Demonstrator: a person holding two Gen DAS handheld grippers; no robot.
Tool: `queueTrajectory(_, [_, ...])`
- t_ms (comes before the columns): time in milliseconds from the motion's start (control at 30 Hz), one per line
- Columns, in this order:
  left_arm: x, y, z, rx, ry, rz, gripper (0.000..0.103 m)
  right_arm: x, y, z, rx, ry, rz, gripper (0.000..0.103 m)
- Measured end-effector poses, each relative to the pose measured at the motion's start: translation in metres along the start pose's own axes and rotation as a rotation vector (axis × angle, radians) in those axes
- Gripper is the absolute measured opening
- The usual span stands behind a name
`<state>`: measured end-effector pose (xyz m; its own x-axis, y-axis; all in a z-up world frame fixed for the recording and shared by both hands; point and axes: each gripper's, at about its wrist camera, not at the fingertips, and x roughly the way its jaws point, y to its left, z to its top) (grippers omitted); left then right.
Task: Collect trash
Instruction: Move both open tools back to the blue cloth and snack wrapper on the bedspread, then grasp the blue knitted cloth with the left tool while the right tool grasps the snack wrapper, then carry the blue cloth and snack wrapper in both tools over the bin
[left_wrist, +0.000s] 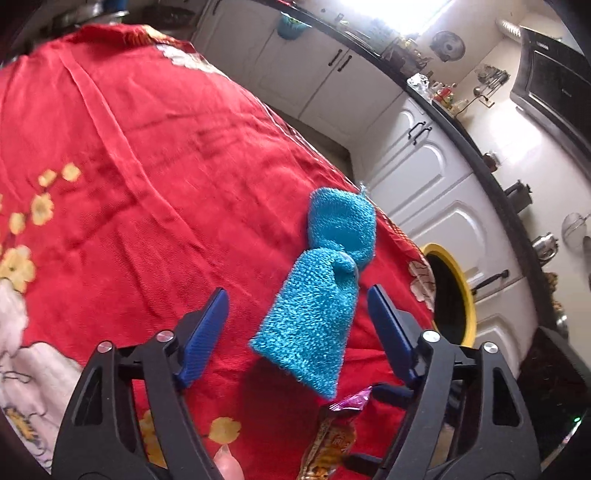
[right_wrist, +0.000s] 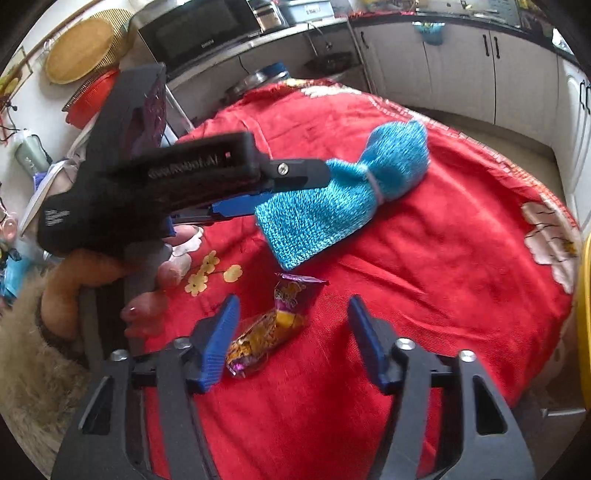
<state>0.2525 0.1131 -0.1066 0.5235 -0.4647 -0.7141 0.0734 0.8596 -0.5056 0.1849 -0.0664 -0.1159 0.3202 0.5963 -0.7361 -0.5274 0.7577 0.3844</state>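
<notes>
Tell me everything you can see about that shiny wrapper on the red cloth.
The wrapper is a crinkled, glossy foil packet, purple at its twisted ends and orange-yellow in the middle. It lies flat and slanted on the red cloth, just short of the blue knitted piece. The right claw stands open around it, not gripping.

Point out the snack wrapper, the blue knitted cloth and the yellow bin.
snack wrapper (right_wrist: 271, 328), right wrist view, crumpled middle.
blue knitted cloth (left_wrist: 310, 325), left wrist view, lower flat half.
yellow bin (left_wrist: 466, 295), left wrist view, rim.
</notes>
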Motion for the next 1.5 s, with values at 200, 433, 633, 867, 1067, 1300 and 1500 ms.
queueTrajectory(200, [0.012, -0.005, -0.001, 0.009, 0.031, 0.004, 0.036, 0.005, -0.003, -0.009, -0.017, 0.018, -0.001, 0.019])
queueTrajectory(433, [0.013, -0.029, -0.004, 0.083, 0.019, 0.049, 0.011, -0.033, -0.021, -0.019, -0.002, -0.044, -0.048, 0.019])
queueTrajectory(633, [0.006, -0.074, -0.002, 0.202, -0.031, 0.062, 0.009, -0.088, -0.063, -0.026, 0.088, -0.147, -0.112, 0.019])
queueTrajectory(867, [0.013, -0.139, -0.001, 0.314, -0.051, -0.001, 0.009, -0.157, -0.105, -0.031, 0.164, -0.288, -0.228, 0.019])
queueTrajectory(1067, [0.026, -0.191, -0.003, 0.388, -0.056, -0.057, 0.009, -0.203, -0.127, -0.031, 0.192, -0.397, -0.335, 0.019])
queueTrajectory(1300, [0.042, -0.238, -0.007, 0.453, -0.051, -0.103, 0.009, -0.24, -0.153, -0.036, 0.227, -0.494, -0.44, 0.019])
queueTrajectory(1500, [0.058, -0.269, -0.011, 0.489, -0.036, -0.131, 0.009, -0.264, -0.176, -0.044, 0.265, -0.545, -0.513, 0.019])
